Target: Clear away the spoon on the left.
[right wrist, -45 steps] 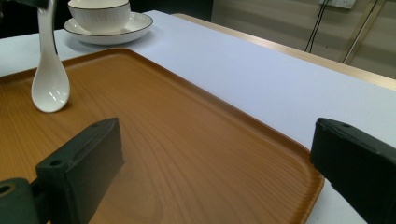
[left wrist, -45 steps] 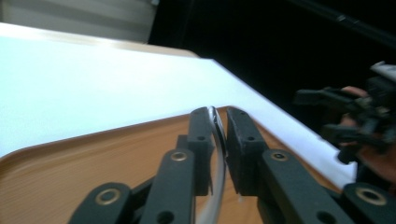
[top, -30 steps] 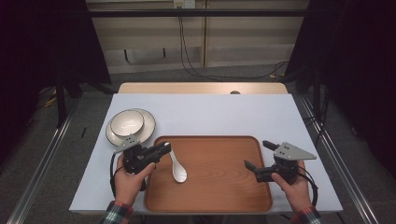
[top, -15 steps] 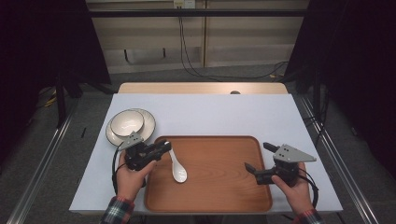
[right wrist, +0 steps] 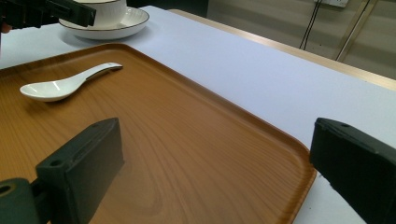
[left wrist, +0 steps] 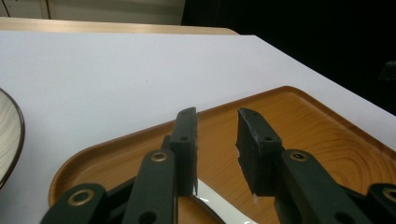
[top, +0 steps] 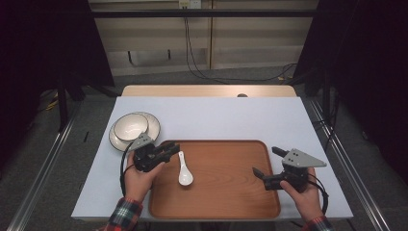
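A: Where is the spoon [top: 184, 171]?

B: It lies on the tray [top: 226, 202], in the tray's left part, a little left of the middle of the high view. Its bowl points toward the lower edge of the frame and its handle toward the tray's upper left corner.

A: And the left hand-held gripper [top: 169, 149]?

B: Just left of the spoon, over the tray's upper left corner, level and pointing right. Its jaws have just been opening a little. In the left gripper view [left wrist: 215, 140] they stand a narrow gap apart with nothing between them; a bit of the white spoon shows below them at the bottom edge. From the frames the tips seem just above the handle's end; whether they touch it I cannot tell.

A: The right one?

B: The right hand-held gripper [top: 267, 163] sits at the tray's right edge, lower right of the high view, pointing left. Its jaws are spread wide and empty; in the right gripper view [right wrist: 224, 158] bare tray shows between them, with the spoon well apart at the upper left.

A: Anything else?

B: A bowl [top: 130, 125] on a plate [top: 152, 126], on the tabletop [top: 216, 115] just above the left hand-held gripper, off the tray.
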`<state>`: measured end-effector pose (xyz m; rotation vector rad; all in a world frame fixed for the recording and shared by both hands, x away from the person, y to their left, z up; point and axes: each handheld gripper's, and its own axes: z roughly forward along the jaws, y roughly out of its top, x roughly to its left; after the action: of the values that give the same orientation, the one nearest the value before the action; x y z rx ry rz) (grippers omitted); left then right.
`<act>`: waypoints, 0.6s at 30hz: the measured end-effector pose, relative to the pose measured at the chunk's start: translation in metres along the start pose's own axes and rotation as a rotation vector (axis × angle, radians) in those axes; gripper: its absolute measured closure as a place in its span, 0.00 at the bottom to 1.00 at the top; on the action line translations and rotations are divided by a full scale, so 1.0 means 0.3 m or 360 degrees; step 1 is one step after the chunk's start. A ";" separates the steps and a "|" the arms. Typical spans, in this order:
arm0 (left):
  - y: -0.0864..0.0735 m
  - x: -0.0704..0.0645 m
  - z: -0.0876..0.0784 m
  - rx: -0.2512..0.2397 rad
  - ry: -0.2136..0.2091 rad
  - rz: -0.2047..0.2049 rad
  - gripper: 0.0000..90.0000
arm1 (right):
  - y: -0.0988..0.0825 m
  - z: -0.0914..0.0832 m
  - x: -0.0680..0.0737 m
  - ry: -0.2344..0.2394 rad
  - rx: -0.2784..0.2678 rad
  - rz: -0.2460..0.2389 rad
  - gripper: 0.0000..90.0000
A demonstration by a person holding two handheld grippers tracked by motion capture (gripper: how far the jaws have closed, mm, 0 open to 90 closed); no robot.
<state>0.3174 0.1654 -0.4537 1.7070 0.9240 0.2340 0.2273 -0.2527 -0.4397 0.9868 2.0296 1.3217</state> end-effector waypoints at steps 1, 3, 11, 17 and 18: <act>0.000 -0.001 0.005 -0.0014 -0.0002 -0.0009 0.76 | 0.000 0.000 0.000 0.0001 0.0000 0.0001 0.03; 0.000 -0.004 0.008 -0.0015 0.0008 -0.0003 0.75 | 0.001 -0.001 -0.002 0.0005 -0.0009 -0.0008 0.03; 0.011 -0.003 -0.010 -0.0042 0.0018 -0.0005 0.70 | 0.000 -0.002 -0.002 -0.0005 0.0000 -0.0012 0.03; 0.013 0.004 -0.034 -0.0070 0.0048 -0.0013 0.64 | 0.000 -0.001 0.000 0.0000 0.0007 -0.0005 0.03; 0.013 0.004 -0.034 -0.0070 0.0048 -0.0013 0.64 | 0.000 -0.001 0.000 0.0000 0.0007 -0.0005 0.03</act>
<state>0.3141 0.1735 -0.4469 1.6630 0.9411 0.2735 0.2271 -0.2529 -0.4395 0.9850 2.0344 1.3161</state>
